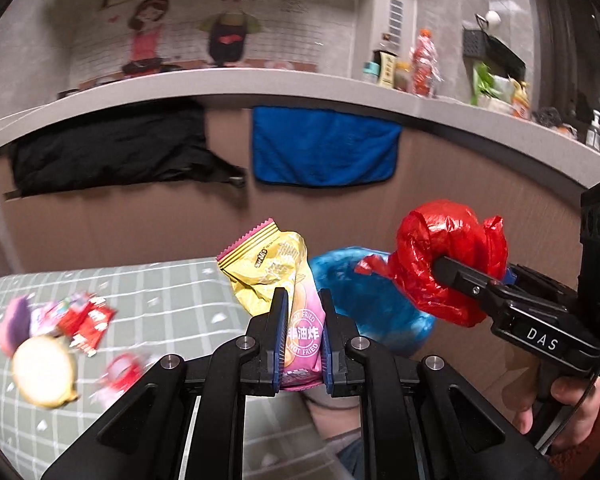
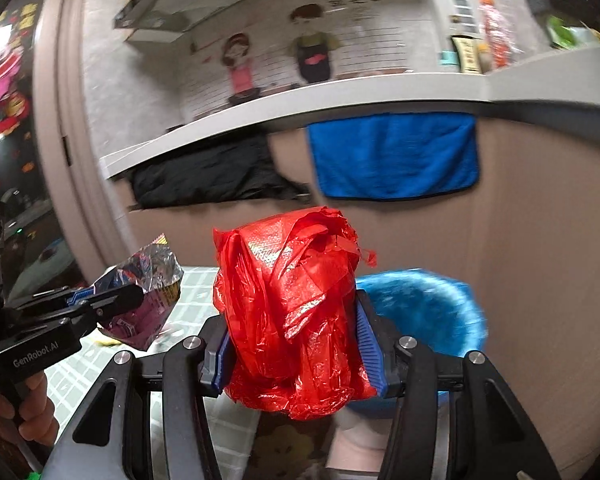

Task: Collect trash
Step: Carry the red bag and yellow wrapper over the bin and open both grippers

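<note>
Left gripper (image 1: pixel 303 334) clamped narrow on snack wrapper (image 1: pixel 278 280), pads pinching the pink lower end so the crumpled yellow top sticks up free. Right gripper (image 2: pixel 294 344) closed around balled red plastic bag (image 2: pixel 290 312), jaws held fairly wide by the bulk. Both loads up in the air, clear of the table; probably mid-carry. Bin (image 2: pixel 424 312) with blue liner just behind and right of the red bag, mouth open; likely drop target for both. Holding low on the wrapper looks deliberate: leaves the bulk hanging forward for a clean release.

Wrapper: glossy foil, yellow over pink, serrated top edge, creased, looks empty and light. Red bag: thin, shiny, heavily wrinkled, loose tail poking out to the side; may spring open on release.

Checked tablecloth (image 1: pixel 172 292) at left still has more litter (image 1: pixel 60 332): red sachets, a round pale item, blurred. Task nowhere near done.
</note>
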Motion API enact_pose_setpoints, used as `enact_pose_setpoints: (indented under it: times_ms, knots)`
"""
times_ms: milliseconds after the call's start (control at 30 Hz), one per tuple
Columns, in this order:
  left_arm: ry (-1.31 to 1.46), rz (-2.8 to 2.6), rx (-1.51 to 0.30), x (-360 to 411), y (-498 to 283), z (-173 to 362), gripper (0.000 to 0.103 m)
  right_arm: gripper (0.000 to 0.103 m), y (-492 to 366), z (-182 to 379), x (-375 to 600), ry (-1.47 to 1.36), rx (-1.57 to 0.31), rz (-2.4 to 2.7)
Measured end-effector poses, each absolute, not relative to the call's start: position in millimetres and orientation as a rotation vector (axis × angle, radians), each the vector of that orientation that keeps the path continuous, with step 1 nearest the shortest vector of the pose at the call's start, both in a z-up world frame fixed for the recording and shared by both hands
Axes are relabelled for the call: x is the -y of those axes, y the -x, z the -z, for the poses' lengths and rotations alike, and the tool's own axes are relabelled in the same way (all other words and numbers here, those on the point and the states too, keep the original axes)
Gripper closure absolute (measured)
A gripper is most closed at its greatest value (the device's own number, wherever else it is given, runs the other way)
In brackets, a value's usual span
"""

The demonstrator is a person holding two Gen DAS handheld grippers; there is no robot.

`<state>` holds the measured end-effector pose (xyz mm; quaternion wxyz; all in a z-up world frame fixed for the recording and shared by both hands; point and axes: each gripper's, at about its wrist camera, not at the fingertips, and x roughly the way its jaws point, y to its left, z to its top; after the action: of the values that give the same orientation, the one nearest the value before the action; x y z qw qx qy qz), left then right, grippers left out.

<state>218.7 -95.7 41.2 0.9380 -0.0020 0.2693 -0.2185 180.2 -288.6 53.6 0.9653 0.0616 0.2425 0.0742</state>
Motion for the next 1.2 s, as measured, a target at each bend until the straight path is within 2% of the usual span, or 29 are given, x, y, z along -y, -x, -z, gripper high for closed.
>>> enact_pose_setpoints:
  times_ms: [400,1200]
  knots:
    - [-0.045,0.511,-0.591,169,-275,-19,0.088,0.054,-216,-28,354,-0.174,-0.537,-0.036]
    - [-0.006,0.551,-0.799,220,-365,53,0.088,0.054,-295,27,395,-0.226,-0.663,0.011]
